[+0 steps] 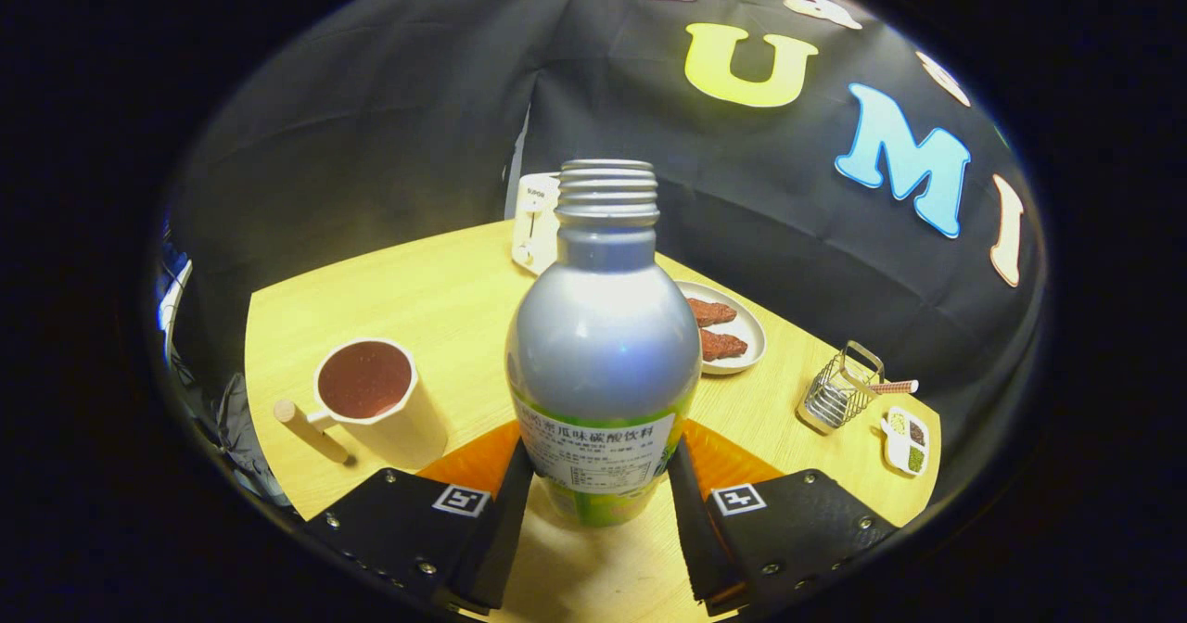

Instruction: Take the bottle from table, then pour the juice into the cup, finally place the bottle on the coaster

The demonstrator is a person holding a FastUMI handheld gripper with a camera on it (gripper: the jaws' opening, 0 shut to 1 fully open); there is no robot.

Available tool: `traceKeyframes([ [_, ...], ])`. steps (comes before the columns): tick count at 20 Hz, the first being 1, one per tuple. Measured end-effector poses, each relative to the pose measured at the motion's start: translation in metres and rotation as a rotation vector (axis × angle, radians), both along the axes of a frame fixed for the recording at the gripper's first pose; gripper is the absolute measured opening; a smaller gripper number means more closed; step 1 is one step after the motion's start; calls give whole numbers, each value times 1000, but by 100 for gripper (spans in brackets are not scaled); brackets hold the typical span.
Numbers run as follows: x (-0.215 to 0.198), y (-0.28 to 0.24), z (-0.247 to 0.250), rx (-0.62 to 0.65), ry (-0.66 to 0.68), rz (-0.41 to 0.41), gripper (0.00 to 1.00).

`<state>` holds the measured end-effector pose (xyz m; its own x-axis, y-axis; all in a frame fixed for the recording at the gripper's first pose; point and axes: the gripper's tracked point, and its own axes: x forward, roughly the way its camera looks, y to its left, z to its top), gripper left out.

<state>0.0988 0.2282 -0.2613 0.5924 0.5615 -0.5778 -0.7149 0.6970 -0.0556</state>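
Note:
A silver bottle (603, 354) with a green and white label and an uncapped threaded neck stands upright between my fingers. My gripper (601, 464) is shut on it, one finger pressing each side of the label. An orange coaster (468, 465) shows on both sides just behind the bottle's base; I cannot tell whether the bottle rests on it or hangs above it. To the left, beyond the left finger, a cream cup (389, 424) with a wooden handle holds dark red juice.
On the wooden table (427, 289) beyond the bottle stand a white toaster (535, 224) and a plate (749, 331) with two brown pieces. A wire basket (839, 391) and a small condiment tray (904, 439) sit near the right edge.

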Motion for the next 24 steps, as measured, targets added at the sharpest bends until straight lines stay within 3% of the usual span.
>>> traceKeyframes([
  [11,34,10,-13,112,20,-28,73],
  [24,65,14,-46,97,14,-78,75],
])
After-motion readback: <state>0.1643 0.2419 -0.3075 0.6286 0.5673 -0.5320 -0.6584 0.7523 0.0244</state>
